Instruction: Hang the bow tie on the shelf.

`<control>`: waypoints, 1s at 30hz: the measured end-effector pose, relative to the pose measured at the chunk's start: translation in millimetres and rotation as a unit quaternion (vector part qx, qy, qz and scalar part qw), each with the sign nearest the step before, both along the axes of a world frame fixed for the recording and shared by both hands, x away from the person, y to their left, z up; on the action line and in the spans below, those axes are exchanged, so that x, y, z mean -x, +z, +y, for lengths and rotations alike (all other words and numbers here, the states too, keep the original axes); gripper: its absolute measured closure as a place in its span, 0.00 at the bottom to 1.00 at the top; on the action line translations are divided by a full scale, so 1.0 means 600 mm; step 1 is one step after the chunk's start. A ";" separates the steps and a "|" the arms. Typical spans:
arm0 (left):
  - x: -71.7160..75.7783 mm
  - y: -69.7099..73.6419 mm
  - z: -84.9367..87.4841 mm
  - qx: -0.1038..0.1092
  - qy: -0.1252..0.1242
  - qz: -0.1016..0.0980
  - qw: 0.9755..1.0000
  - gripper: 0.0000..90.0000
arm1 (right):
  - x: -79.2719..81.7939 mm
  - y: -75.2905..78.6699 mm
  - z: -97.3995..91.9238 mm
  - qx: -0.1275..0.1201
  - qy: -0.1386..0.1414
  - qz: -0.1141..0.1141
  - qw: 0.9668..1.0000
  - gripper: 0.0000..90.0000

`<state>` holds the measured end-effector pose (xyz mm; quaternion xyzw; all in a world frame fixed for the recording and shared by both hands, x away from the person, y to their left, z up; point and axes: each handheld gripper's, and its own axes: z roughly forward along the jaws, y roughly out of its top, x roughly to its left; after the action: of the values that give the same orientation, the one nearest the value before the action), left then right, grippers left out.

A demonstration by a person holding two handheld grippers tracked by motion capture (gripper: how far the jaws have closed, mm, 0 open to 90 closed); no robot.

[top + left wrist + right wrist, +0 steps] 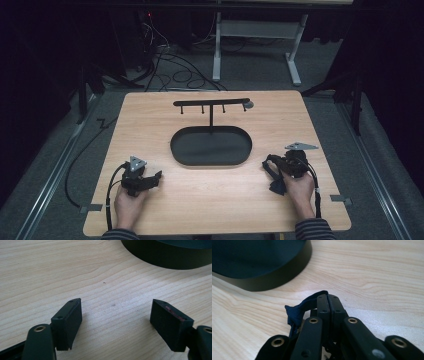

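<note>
A black oval tray [176,145] lies mid-table, and a black T-shaped stand [211,103] with several small hooks rises from its far edge. My left gripper [156,176] rests at the front left of the table. Its jaws are wide open [116,302] over bare wood, with nothing between them. My right gripper [270,165] sits at the front right, pointing toward the tray. It is shut [328,295] on a thin dark blue band [294,311], which loops out to the jaws' left and ends in a knot. The tray's wall [274,277] stands close ahead of it.
The light wooden table [150,115] has bare wood on both sides of the tray. A small grey disc [249,105] sits at the stand's right end. Beyond the table are cables [175,70] on the grey floor and a white frame [217,45].
</note>
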<state>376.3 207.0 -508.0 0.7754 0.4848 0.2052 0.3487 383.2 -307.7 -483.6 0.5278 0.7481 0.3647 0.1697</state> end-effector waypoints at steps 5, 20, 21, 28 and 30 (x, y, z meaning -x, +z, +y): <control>0.000 0.000 0.000 -0.001 0.000 0.000 1.000 0.29 | 0.013 0.017 -0.003 -0.003 0.004 -0.023 1.000 1.00; 0.000 0.000 0.000 0.000 0.000 0.000 1.000 0.29 | 0.035 0.068 0.009 -0.003 0.021 -0.068 0.997 1.00; 0.000 0.000 0.000 -0.001 0.000 0.000 1.000 0.29 | 0.035 0.070 0.010 -0.004 0.022 -0.070 0.997 1.00; 0.000 0.000 0.000 -0.001 0.000 0.000 1.000 0.29 | 0.036 0.086 0.026 0.006 0.035 -0.082 0.996 1.00; 0.000 0.000 0.000 -0.001 0.000 0.000 1.000 0.29 | 0.037 0.091 0.029 0.004 0.036 -0.086 0.996 1.00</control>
<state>376.2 206.8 -508.0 0.7759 0.4843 0.2054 0.3481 361.0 -290.6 -429.0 0.4664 0.7508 0.4117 0.2220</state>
